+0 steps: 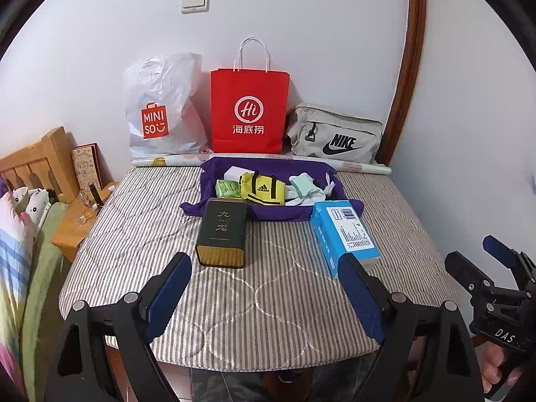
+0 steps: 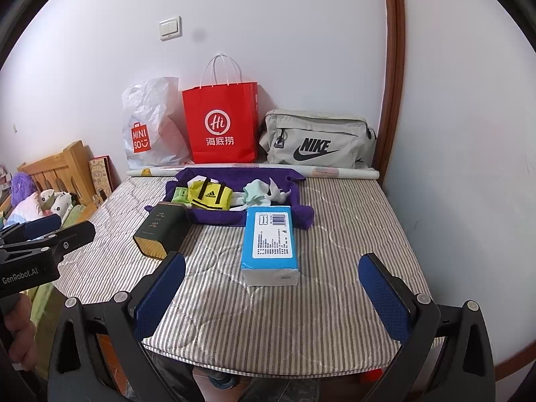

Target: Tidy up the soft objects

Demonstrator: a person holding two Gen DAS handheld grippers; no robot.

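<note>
- Facing the striped mattress [image 2: 268, 301], both tools hover at its near edge, holding nothing.
- Right gripper [image 2: 272, 296]: fingers spread wide. The blue tissue pack [image 2: 269, 244] lies just beyond them, centred in the gap, long axis running near-to-far along the fingers.
- Left gripper [image 1: 268, 296]: fingers likewise spread. The pack [image 1: 345, 234] sits off to the right of its line; the dark tea tin [image 1: 222, 231] lies ahead instead.
- Judgement: the right gripper is nearer and better aligned.
- Purple cloth [image 2: 231, 216] with small soft items lies farther back.
</note>
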